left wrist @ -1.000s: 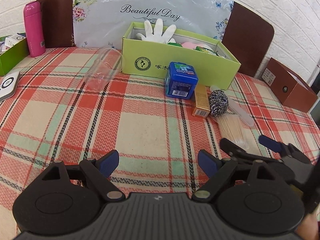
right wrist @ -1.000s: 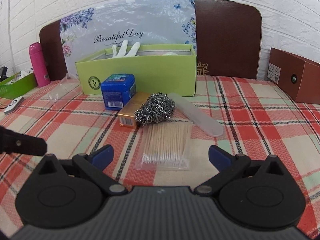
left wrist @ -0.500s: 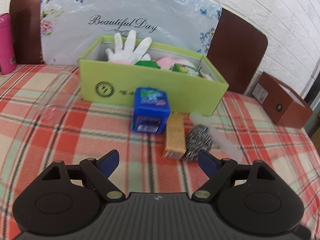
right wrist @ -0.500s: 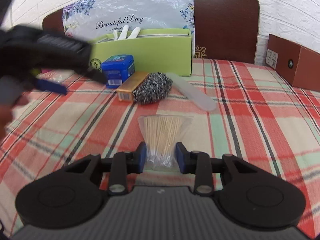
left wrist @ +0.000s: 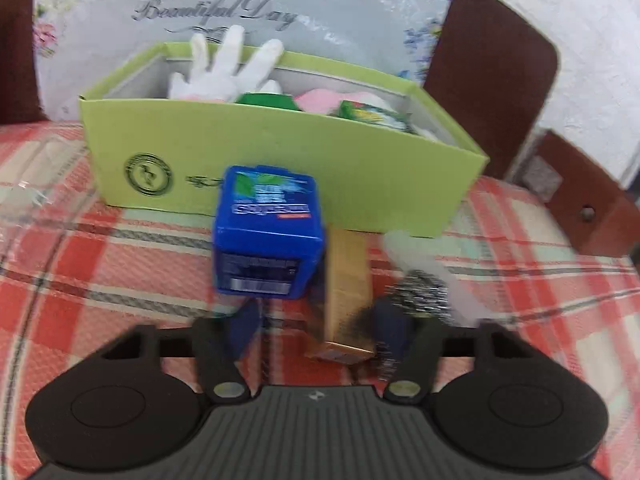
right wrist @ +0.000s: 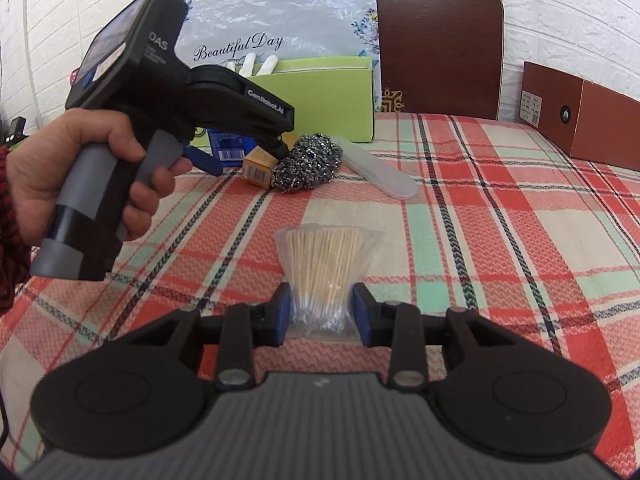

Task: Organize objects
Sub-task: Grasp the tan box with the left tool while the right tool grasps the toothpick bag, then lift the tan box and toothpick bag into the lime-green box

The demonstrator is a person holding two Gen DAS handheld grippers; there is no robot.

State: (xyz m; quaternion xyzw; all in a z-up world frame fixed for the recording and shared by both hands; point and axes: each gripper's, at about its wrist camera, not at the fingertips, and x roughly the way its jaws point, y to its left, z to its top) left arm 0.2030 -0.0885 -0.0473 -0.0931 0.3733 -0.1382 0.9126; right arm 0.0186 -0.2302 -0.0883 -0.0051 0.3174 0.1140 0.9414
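Right wrist: right gripper (right wrist: 320, 314) jaws clamp cotton-swab bag (right wrist: 325, 268) for boxing; left gripper (left wrist: 316, 330) jaws closing around gold box (left wrist: 347, 284).

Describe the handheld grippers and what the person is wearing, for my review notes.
Both grippers are black, with blue pads on two linkage fingers and a ribbed grey-black body. The left gripper has a pistol grip wrapped in grey tape, white "DAS" and "GenRoboAI" lettering, and a small screen on its back. The right gripper looks the same build. A dark red knitted sleeve shows at the wrist.
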